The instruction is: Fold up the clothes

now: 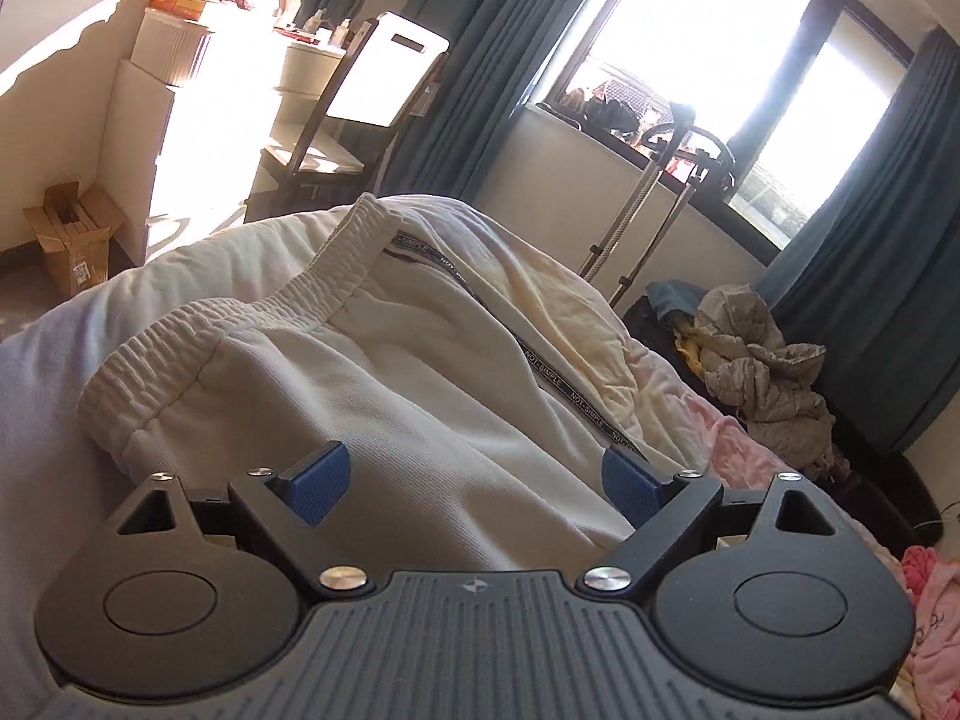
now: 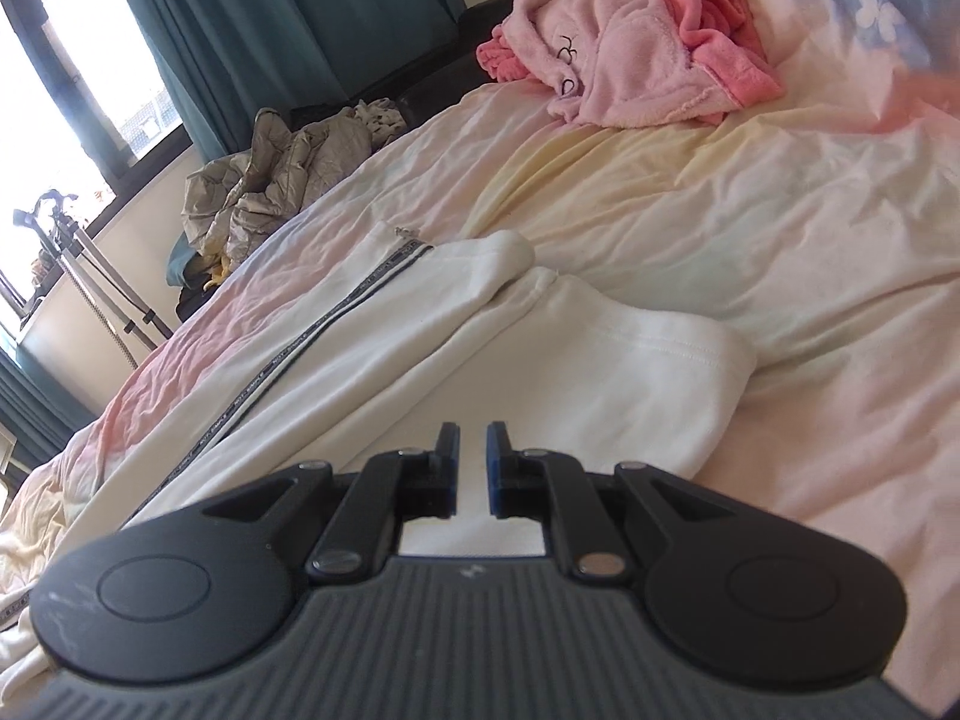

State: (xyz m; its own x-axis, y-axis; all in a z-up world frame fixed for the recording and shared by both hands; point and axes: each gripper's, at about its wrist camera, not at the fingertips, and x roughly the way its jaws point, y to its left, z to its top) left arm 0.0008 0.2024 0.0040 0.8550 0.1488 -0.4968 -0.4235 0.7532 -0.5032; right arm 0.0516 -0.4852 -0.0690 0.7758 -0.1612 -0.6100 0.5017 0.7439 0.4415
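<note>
We see white sweatpants (image 2: 456, 324) flat on bed (image 2: 750, 192), far end cut off. Left hand-held gripper (image 1: 477, 474) wide apart over waistband (image 1: 198, 330), holding nothing. Right hand-held gripper (image 2: 473, 456) nearly closed; cloth between pads unclear.

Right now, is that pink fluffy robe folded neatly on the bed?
No, the pink robe lies in a crumpled heap on the bed sheet, far beyond the white trousers.
</note>
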